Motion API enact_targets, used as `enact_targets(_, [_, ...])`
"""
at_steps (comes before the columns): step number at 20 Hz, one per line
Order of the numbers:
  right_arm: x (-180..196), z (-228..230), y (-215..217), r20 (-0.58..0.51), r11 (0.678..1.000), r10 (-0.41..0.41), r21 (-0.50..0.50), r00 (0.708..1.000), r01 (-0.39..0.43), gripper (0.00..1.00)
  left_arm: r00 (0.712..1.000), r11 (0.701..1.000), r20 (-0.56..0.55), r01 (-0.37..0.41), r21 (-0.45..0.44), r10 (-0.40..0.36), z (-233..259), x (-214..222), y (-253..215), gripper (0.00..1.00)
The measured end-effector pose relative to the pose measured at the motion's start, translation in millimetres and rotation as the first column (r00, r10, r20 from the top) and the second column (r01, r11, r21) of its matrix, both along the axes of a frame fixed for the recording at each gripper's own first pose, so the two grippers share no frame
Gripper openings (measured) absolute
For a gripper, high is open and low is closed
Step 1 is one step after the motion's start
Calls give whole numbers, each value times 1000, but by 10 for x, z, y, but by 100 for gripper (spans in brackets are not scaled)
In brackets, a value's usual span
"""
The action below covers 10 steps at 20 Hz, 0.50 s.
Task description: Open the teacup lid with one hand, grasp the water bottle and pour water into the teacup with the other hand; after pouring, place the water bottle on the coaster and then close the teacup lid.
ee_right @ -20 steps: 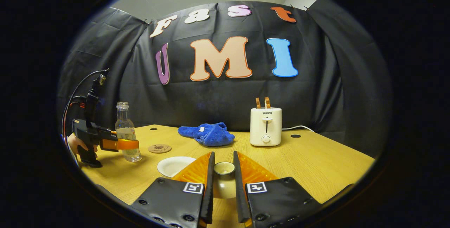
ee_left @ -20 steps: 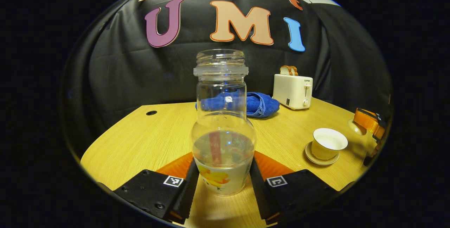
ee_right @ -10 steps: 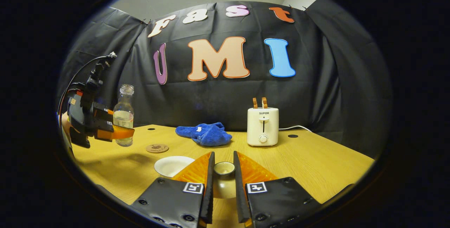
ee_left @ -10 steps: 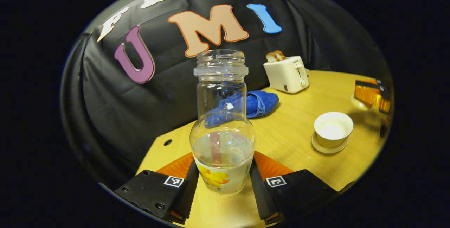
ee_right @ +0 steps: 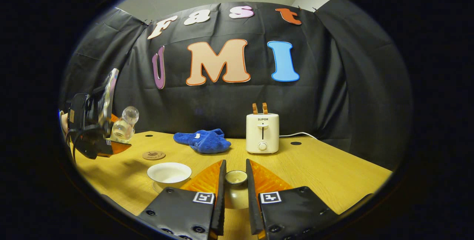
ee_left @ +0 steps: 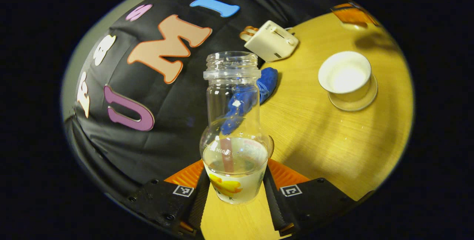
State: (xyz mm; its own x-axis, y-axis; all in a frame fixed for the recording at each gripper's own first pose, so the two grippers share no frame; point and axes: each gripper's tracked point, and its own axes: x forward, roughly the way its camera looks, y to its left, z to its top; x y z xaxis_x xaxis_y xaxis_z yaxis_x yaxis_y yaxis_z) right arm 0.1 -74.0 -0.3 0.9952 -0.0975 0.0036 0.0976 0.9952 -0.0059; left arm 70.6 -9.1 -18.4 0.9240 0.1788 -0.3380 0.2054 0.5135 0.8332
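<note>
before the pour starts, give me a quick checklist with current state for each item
1. Left gripper shut on the water bottle, a finger on each side of its base: ok.
2. Bottle mouth uncapped, water inside: ok.
3. Right gripper shut on the teacup lid, held off the cup: ok.
4. Teacup open on its saucer: ok.
5. Bottle mouth above the cup: not ok; in the right gripper view the tilted bottle hangs to the left of the cup and farther back.
6. Coaster bare for setting the bottle down afterwards: ok.
</note>
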Motion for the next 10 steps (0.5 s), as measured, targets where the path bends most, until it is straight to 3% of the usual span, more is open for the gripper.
enact_targets(6, [-12,4,-42,0,1000,-7,-1,1000,7,30,999,990,-44,32,140,-26,-55,25,-42,69])
enact_targets(10, [-17,3,-45,1,1000,-7,-1,1000,7,30,997,959,-41,71,275,-62,60,99,-63,69])
